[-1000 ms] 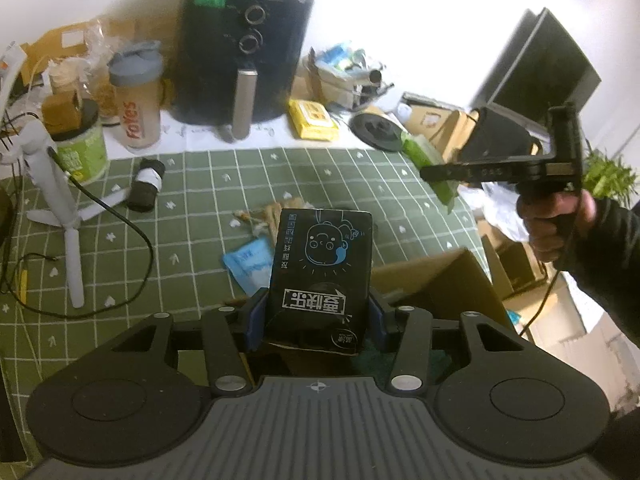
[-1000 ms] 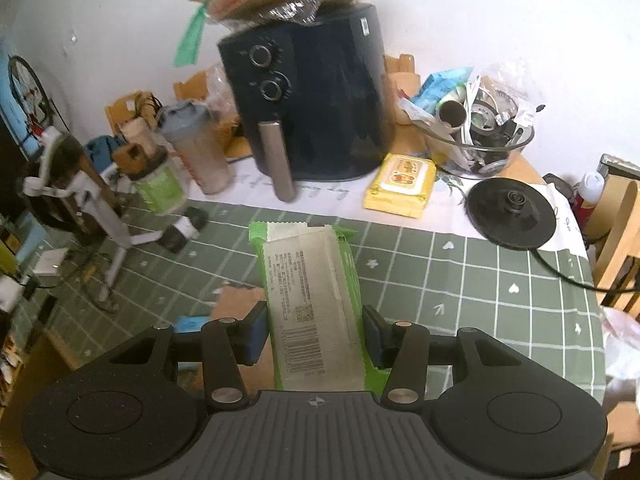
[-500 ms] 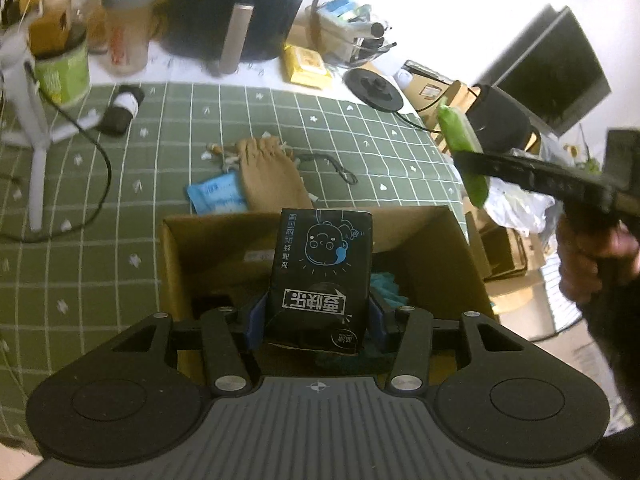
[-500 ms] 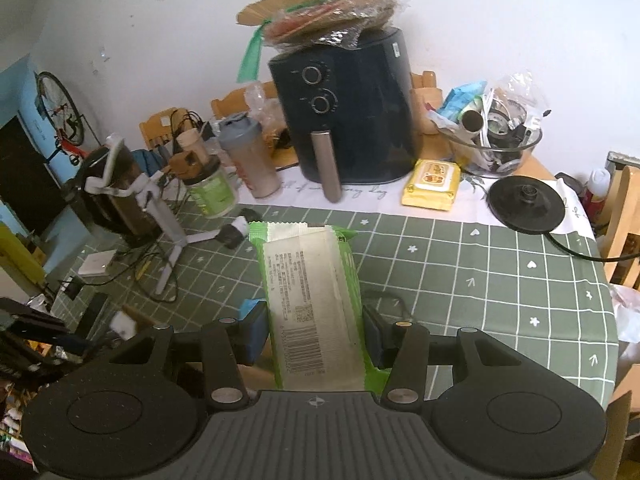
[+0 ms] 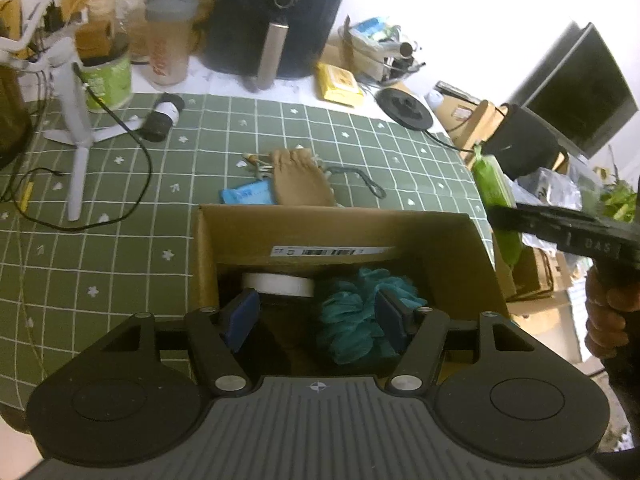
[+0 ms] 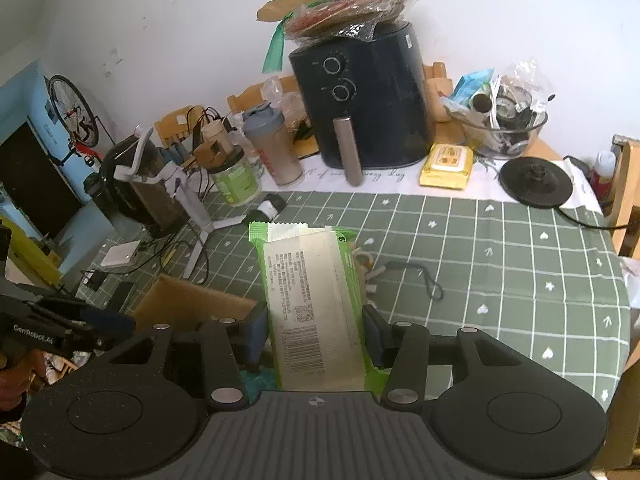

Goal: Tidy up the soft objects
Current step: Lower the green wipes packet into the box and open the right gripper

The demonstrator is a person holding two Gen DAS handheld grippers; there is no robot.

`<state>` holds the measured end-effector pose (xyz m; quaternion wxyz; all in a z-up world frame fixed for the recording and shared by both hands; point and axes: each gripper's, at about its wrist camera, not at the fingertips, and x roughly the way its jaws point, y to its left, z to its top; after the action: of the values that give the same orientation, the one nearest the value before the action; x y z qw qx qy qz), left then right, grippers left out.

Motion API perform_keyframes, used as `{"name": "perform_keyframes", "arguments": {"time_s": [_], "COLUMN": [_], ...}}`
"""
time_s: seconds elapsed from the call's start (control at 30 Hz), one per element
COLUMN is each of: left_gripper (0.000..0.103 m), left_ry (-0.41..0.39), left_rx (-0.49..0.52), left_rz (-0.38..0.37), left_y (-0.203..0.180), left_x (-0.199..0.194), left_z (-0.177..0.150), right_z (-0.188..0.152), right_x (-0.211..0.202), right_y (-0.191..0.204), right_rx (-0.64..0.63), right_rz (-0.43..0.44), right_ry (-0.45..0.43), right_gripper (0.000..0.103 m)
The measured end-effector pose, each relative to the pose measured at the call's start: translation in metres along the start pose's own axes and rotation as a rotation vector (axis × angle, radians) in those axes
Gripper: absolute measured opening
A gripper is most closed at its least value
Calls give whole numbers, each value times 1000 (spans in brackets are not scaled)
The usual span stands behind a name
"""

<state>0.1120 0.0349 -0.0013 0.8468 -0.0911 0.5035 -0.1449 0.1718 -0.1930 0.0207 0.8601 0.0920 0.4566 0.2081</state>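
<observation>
My left gripper (image 5: 316,312) hangs over an open cardboard box (image 5: 332,220). Its jaws are opening and no pad presses on anything. Below them in the box lie a teal mesh puff (image 5: 360,312), a white round object (image 5: 280,284) and a dark shape. My right gripper (image 6: 314,334) is shut on a green-and-white soft pack (image 6: 312,292), held upright above the box's near corner (image 6: 192,304). In the left wrist view that green pack (image 5: 496,200) sticks out at the right. A tan cloth pouch (image 5: 300,180) and a blue packet (image 5: 248,196) lie on the green checked cloth behind the box.
At the back stand a dark air fryer (image 6: 360,96), a shaker bottle (image 6: 272,144), a green jar (image 6: 236,180) and a yellow pack (image 6: 446,166). A white stand (image 5: 76,136) with a black cable (image 5: 132,184) is at the left. A black round base (image 6: 536,180) is at the right.
The black pack has left my left gripper, whose jaws have spread over the box. My right gripper has kept the green pack and drawn back from the air fryer.
</observation>
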Motion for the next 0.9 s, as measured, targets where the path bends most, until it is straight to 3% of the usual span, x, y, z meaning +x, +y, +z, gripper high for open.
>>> {"name": "perform_keyframes", "arguments": {"time_s": [0.6, 0.9], "left_gripper": [63, 63], "left_ry": [-72, -90], "left_rx": [-95, -111], "left_rz": [87, 115], "left_y": [14, 17], "left_x": [-27, -41], "left_z": [-18, -33], "right_z": [-15, -6], "right_x": [27, 51], "right_y": [54, 92], "right_rx": [-112, -161], "right_rz": [85, 206], "right_ry": [160, 199], "right_gripper": [51, 53]}}
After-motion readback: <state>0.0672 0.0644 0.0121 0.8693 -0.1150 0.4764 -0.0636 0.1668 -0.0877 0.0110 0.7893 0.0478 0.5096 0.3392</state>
